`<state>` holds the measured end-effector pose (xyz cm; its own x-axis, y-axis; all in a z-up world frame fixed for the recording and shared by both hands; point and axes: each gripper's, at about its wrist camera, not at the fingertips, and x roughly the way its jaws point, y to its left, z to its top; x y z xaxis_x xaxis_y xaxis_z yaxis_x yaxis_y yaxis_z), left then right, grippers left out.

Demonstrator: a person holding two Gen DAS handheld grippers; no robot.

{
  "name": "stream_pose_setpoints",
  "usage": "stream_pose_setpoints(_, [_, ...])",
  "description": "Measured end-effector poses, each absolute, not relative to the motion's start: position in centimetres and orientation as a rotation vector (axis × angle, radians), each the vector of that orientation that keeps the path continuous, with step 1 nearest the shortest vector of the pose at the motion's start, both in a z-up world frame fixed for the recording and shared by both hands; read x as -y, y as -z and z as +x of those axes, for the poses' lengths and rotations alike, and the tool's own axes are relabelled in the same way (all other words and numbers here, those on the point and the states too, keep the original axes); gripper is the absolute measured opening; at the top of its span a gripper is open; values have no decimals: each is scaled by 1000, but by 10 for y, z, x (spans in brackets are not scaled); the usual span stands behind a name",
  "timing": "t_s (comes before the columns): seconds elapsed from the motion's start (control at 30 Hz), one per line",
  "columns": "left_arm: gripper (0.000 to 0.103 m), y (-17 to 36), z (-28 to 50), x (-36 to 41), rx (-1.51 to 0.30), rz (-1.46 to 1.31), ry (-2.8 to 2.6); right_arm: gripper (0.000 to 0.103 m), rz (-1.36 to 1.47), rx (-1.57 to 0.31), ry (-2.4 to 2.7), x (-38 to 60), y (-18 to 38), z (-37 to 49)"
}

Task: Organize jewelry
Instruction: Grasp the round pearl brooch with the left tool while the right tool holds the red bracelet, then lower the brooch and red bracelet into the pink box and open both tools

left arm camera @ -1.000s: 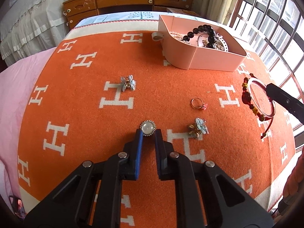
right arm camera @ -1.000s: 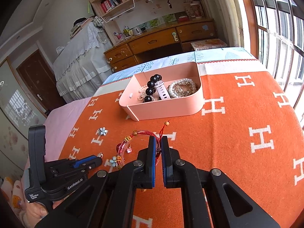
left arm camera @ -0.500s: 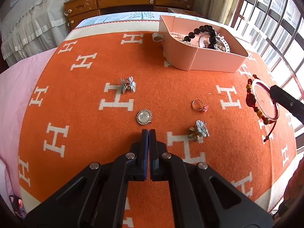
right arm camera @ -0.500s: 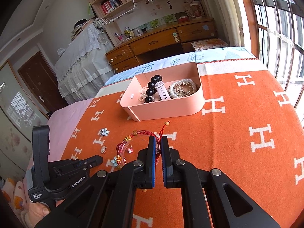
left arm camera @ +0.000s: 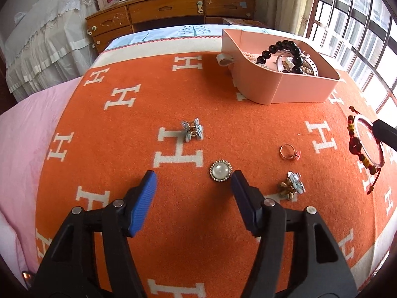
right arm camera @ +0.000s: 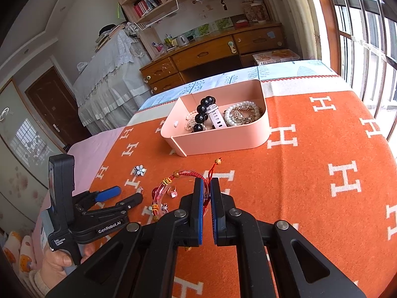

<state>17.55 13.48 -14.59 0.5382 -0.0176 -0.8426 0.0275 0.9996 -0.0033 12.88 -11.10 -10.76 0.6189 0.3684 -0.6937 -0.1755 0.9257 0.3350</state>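
Note:
My left gripper [left arm camera: 193,180] is open wide, low over the orange blanket [left arm camera: 148,114]. A round pearl brooch [left arm camera: 220,171] lies just ahead, close to its right finger [left arm camera: 239,182]. A blue flower clip [left arm camera: 192,130], a thin ring [left arm camera: 289,152] and a second flower piece [left arm camera: 292,185] lie on the blanket. My right gripper [right arm camera: 206,182] is shut on a red beaded bracelet [right arm camera: 171,186], held above the blanket; it also shows in the left wrist view [left arm camera: 364,144]. The pink jewelry box [right arm camera: 218,136] holds black beads, pearls and a white strap.
The box also shows in the left wrist view [left arm camera: 280,84] at the far right. A wooden dresser [left arm camera: 171,15] stands behind the bed. Windows [right arm camera: 367,37] line the right side. A pink sheet [left arm camera: 22,139] lies left of the blanket.
My left gripper shut and drew back from the brooch without it, then opened wide near it again. My right gripper kept holding the bracelet, almost still.

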Motion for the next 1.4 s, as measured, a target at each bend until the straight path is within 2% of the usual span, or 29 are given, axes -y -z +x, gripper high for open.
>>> stream_pose_setpoints(0.13, [59,148,179,-134,-963,36,70,5,250,-862,-318,110,112,133])
stream_pose_setpoints(0.2, [54,148,181,-129,-929,82,101,5,252,-866,-319,110,113,134])
stream_pose_setpoints(0.27, [43,148,182,-127,-913,97,145,5,248,-866,-317,108,114,135])
stream_pose_setpoints(0.33, [23,148,185,-126,-921,78,188,5,249,-866,-317,109,114,135])
stream_pose_setpoints(0.37, [19,148,185,-125,-922,85,187,5,248,-867,-317,108,114,135])
stream_pose_setpoints(0.7, [19,146,176,-121,-924,116,176,5,241,-871,-328,106,114,138])
stream_pose_setpoints(0.73, [14,146,175,-122,-928,107,185,5,240,-871,-330,106,115,138])
stream_pose_setpoints(1.03, [11,139,167,-117,-913,100,168,5,214,-842,-340,102,103,132])
stream_pose_setpoints(1.2, [11,115,162,-115,-887,75,188,5,201,-820,-355,100,90,131])
stream_pose_setpoints(1.4, [12,61,181,-93,-823,97,238,5,175,-746,-329,108,50,154])
